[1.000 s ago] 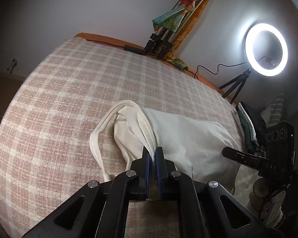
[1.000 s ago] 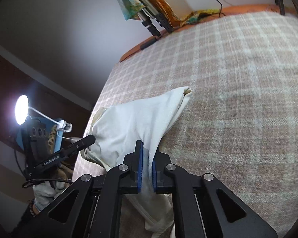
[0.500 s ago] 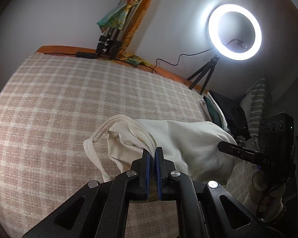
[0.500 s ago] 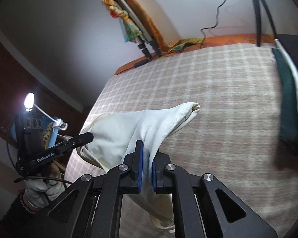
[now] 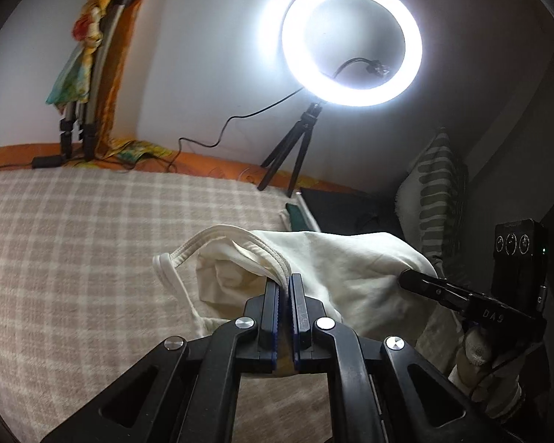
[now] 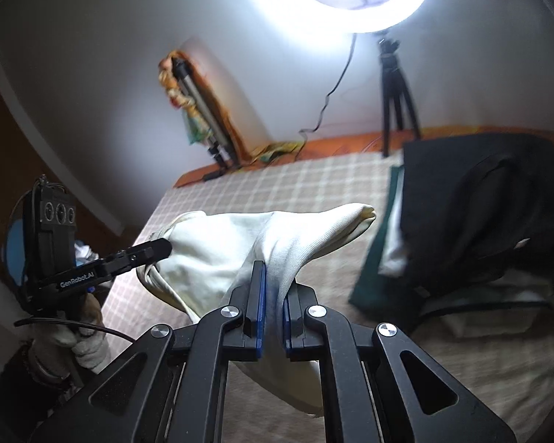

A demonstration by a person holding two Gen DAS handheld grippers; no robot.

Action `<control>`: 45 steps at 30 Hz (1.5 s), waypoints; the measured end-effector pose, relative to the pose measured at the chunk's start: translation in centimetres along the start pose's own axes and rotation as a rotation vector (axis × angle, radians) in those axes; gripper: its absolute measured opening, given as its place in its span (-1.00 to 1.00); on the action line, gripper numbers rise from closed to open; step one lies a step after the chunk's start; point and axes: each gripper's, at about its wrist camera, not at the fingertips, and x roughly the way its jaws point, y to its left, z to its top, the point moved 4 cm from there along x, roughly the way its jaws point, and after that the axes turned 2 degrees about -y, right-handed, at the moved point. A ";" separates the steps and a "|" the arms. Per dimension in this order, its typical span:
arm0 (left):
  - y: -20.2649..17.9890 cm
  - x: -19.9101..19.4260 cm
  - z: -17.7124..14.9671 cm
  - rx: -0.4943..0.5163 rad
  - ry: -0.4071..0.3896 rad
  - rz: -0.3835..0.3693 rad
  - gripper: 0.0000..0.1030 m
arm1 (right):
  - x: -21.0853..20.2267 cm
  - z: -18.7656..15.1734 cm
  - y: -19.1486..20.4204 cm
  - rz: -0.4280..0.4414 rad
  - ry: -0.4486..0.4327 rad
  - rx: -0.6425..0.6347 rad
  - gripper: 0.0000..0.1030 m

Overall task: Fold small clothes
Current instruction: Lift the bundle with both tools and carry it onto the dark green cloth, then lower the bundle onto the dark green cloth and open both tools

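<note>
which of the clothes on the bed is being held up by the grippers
The cream garment, pinched by both the left gripper and right gripper; the dark clothes lie untouched.

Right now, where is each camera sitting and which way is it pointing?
Left wrist: sits on the left gripper, looking along its fingers across the checked bed toward the ring light; it shows the right gripper and gloved hand.
Right wrist: sits on the right gripper, facing the same wall; it shows the left gripper and the dark clothes pile.
Shared: the cream garment, pinched by both.
</note>
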 end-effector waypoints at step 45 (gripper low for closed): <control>-8.5 23.0 0.8 0.088 0.144 0.043 -0.03 | -0.8 3.5 -25.3 -0.263 0.020 0.173 -0.08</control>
